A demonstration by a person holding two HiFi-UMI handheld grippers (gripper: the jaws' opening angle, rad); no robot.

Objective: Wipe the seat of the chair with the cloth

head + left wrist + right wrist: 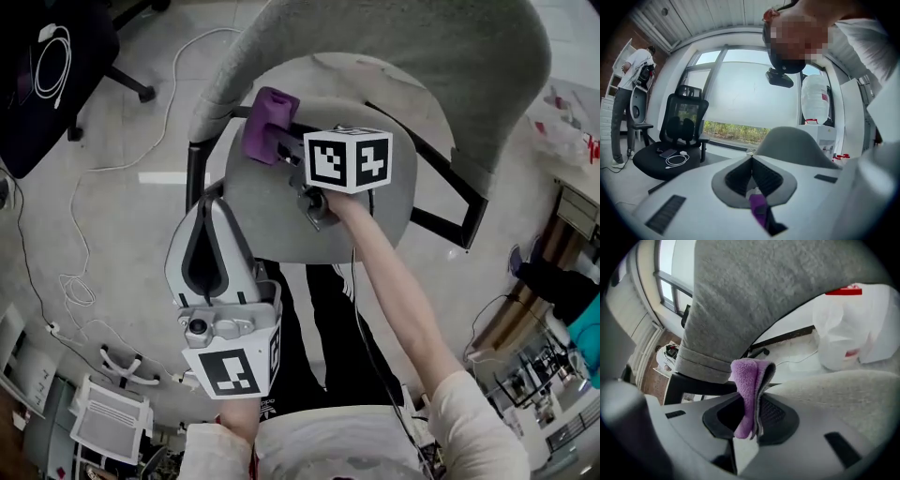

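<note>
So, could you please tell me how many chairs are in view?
2: the grey chair directly below, and a black office chair in front of the window. Others may be hidden.

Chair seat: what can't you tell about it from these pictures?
- Head view: the right gripper and its cube cover part of the seat; dirt there is hidden.
- Head view: the cloth hides whether it touches the seat.
- Right gripper view: only a strip of seat shows, cut off at the right edge.
- Left gripper view: the left gripper hides the seat with its body.
</note>
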